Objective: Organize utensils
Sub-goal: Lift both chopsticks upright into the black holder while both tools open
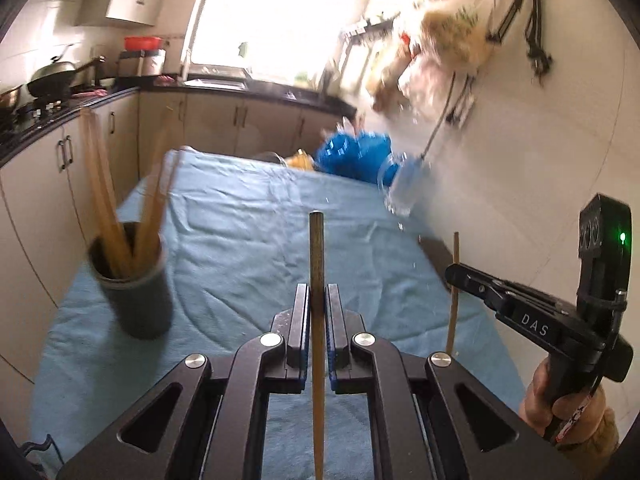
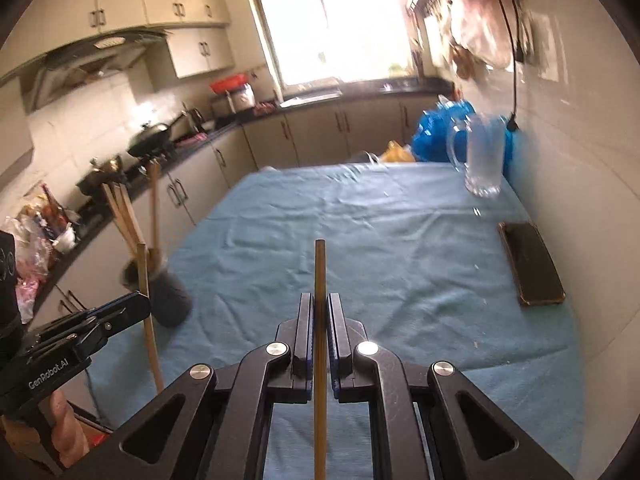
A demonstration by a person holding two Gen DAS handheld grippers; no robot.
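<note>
In the left wrist view my left gripper [image 1: 318, 292] is shut on a wooden chopstick [image 1: 316, 248] that stands upright between its pads, above the blue cloth. In the right wrist view my right gripper [image 2: 320, 300] is likewise shut on a thinner wooden chopstick [image 2: 320, 268]. Each gripper shows in the other's view: the right gripper [image 1: 451, 273] with its stick [image 1: 454, 300], the left gripper [image 2: 142, 307] with its stick [image 2: 149, 332]. A dark grey holder cup [image 1: 138, 300] [image 2: 172, 300] with several chopsticks stands at the table's left side, left of both grippers.
A blue cloth [image 2: 360, 220] covers the table. A glass mug [image 2: 482, 160] and a blue bag [image 2: 436, 132] sit at the far right. A dark flat case [image 2: 532, 264] lies by the right wall. Kitchen counters run along the left and far side.
</note>
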